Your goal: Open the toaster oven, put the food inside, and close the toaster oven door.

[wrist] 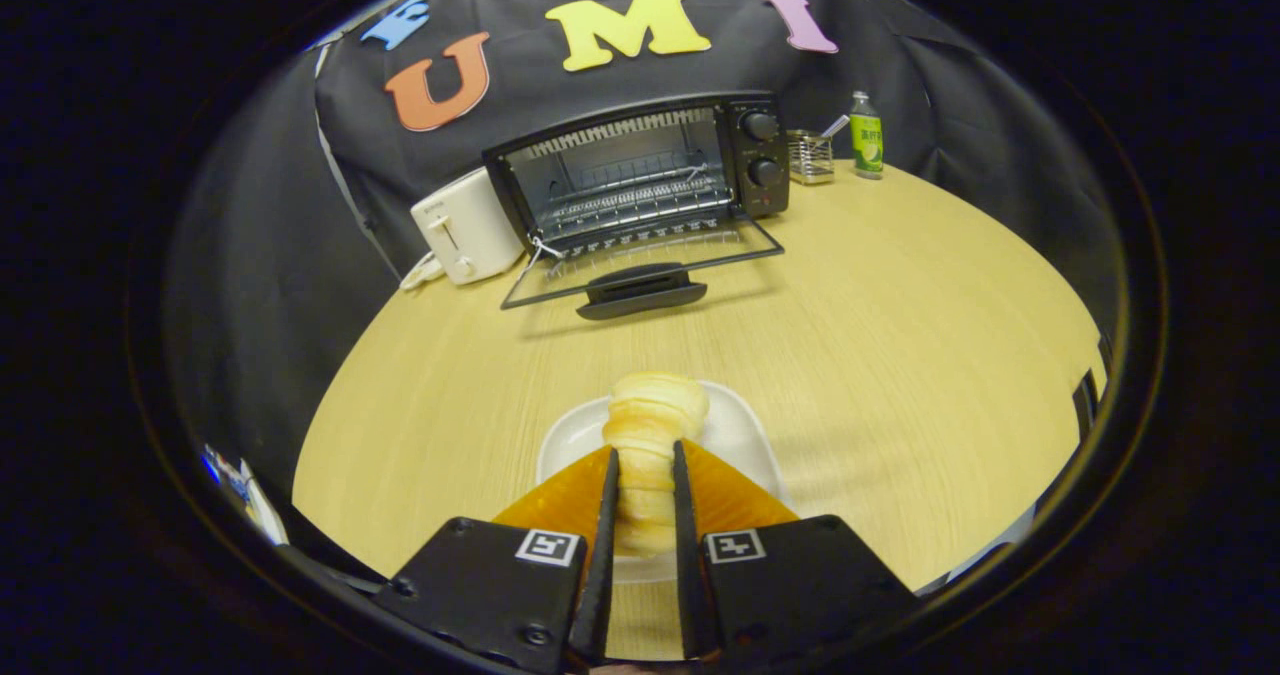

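Observation:
A pale yellow spiral pastry (pixel 652 425) stands between my two fingers, and my gripper (pixel 646 455) is shut on it, both fingers pressing its sides. It is over a white plate (pixel 740 435) just ahead of the fingers on the wooden table (pixel 900 305). Beyond the plate, at the table's far side, the black toaster oven (pixel 640 170) stands with its glass door (pixel 640 265) folded down flat and the wire rack inside showing. I cannot tell whether the pastry still rests on the plate.
A white pop-up toaster (pixel 465 227) stands left of the oven. To the oven's right are a wire basket (pixel 810 155) and a green bottle (pixel 866 135). Bare tabletop lies between the plate and the open door.

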Demonstrator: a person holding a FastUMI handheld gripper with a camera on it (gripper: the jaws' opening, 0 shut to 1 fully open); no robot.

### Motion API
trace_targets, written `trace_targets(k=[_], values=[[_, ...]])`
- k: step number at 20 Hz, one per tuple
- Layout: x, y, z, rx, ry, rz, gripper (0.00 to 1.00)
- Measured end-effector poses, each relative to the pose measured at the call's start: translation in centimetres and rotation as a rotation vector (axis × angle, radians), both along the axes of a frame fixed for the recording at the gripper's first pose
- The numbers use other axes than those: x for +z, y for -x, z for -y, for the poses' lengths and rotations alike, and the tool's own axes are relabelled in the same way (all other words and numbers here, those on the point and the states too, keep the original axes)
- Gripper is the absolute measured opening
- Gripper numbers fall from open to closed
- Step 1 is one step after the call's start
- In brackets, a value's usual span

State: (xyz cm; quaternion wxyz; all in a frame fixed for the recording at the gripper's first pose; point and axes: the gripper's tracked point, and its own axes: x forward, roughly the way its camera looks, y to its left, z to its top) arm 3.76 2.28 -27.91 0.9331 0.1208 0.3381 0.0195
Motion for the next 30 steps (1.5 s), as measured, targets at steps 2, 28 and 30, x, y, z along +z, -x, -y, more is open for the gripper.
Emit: trace_targets(k=[2, 28, 30], values=[[1.9, -0.8, 0.1, -0.005, -0.007, 0.027, 0.33], [5.3, -31.8, 4.4, -0.257, -0.025, 0.089, 0.33], [4.4, -32.6, 4.0, -0.259, -0.038, 0.086, 0.33]])
